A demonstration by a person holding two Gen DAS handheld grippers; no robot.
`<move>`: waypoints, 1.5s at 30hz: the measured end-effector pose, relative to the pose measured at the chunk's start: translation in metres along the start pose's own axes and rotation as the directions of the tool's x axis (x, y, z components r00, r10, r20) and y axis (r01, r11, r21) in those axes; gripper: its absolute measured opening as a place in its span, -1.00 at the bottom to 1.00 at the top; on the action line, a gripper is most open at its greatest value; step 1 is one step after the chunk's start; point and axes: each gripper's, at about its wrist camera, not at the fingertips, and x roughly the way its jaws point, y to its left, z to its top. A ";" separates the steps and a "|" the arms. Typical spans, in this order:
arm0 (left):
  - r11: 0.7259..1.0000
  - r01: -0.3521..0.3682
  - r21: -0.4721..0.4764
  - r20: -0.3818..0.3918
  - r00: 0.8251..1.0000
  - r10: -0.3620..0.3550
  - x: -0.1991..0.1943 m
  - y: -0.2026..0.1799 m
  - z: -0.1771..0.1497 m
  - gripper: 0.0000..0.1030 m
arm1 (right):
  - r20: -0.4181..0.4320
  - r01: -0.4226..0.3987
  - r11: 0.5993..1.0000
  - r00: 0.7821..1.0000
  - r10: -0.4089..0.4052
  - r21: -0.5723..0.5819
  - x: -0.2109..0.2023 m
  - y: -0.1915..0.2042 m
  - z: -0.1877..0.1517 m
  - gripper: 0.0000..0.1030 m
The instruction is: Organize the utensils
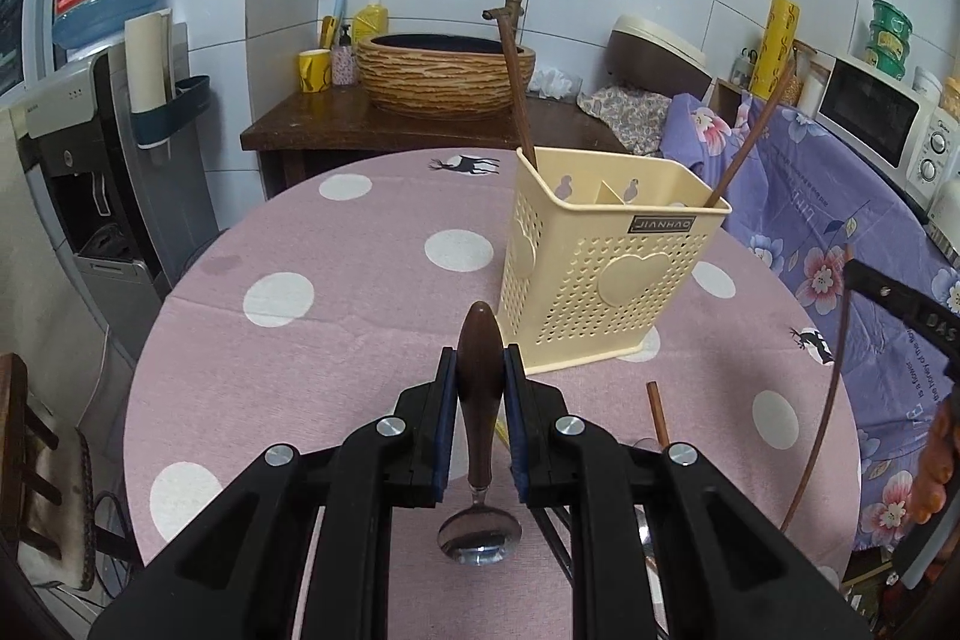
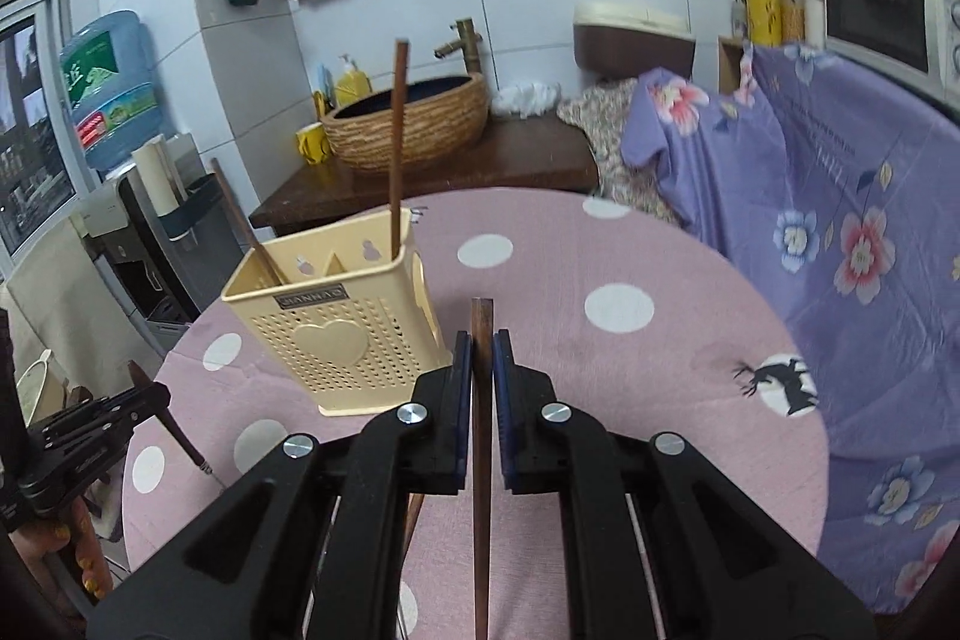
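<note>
A cream perforated utensil holder (image 1: 606, 274) stands on the round pink dotted table (image 1: 336, 340); it also shows in the right wrist view (image 2: 342, 328). Two brown chopsticks (image 1: 517, 94) lean inside it. My left gripper (image 1: 480, 370) is shut on the brown wooden handle of a spoon (image 1: 480, 382), whose metal bowl (image 1: 479, 535) hangs toward me above the table. My right gripper (image 2: 481, 346) is shut on a brown chopstick (image 2: 482, 460), held to the right of the holder. In the left wrist view that chopstick (image 1: 834, 400) shows at the right edge.
Another chopstick (image 1: 657, 409) lies on the table near my left gripper. A wooden counter with a woven basin (image 1: 444, 70) stands behind the table. A floral purple cloth (image 2: 840, 232) covers furniture on the right. A water dispenser (image 1: 108, 100) stands at the left.
</note>
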 end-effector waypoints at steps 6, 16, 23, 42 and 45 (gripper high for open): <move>1.000 -0.010 -0.003 0.016 1.000 0.010 -0.009 0.004 0.002 -0.69 | 0.032 -0.032 0.998 0.999 0.034 -0.048 -0.031 0.005 0.007 -0.85; 1.000 -0.014 -0.015 0.037 0.999 0.015 -0.020 0.006 0.011 -0.69 | 0.025 -0.060 0.997 0.998 0.062 -0.050 -0.046 0.005 0.018 -0.85; 1.000 0.014 -0.024 0.056 0.998 -0.012 -0.036 0.005 0.037 -0.69 | 0.034 -0.101 0.994 0.994 0.103 -0.042 -0.058 0.012 0.039 -0.85; 1.000 0.021 -0.003 0.217 0.976 -0.019 -0.059 -0.051 0.178 -0.69 | 0.238 -0.057 0.994 0.968 0.078 -0.092 -0.076 0.088 0.198 -0.85; 1.000 0.005 -0.001 0.191 0.982 -0.005 -0.035 -0.053 0.169 -0.69 | 0.230 -0.042 0.994 0.971 0.065 -0.103 -0.055 0.092 0.187 -0.85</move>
